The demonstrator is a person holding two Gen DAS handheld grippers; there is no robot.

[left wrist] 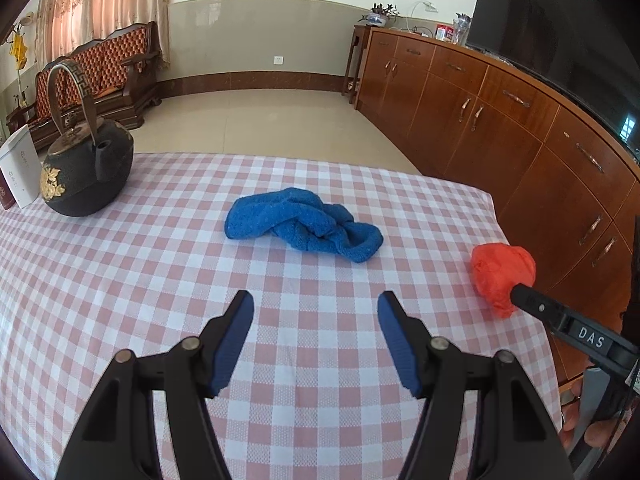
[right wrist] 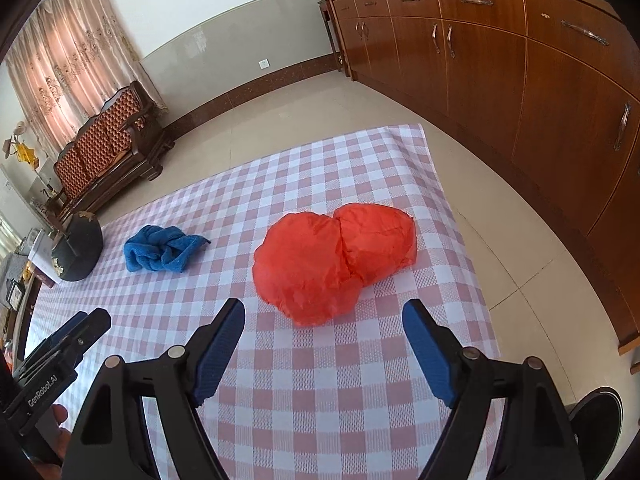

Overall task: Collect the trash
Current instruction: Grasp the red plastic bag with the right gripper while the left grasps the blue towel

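Observation:
A crumpled red plastic bag point(right wrist: 336, 260) lies on the pink checked tablecloth point(right wrist: 320, 380), near the table's right edge. My right gripper point(right wrist: 324, 312) is open just short of the bag, its blue pads apart with nothing between them; its black finger point(left wrist: 560, 312) reaches the red bag point(left wrist: 502, 272) in the left wrist view. A bunched blue towel point(left wrist: 304, 224) rests mid-table. My left gripper point(left wrist: 316, 304) stands open a little in front of the towel, empty. In the right wrist view the blue towel point(right wrist: 162, 254) sits to the left and the left gripper point(right wrist: 86, 326) shows at the lower left.
A black cast-iron teapot point(left wrist: 86, 172) with gold flowers stands at the table's far left beside a white box point(left wrist: 20, 172). A long wooden cabinet point(left wrist: 520, 128) with a dark television point(left wrist: 560, 40) runs along the right. A wooden sofa point(left wrist: 100, 76) sits by the curtain.

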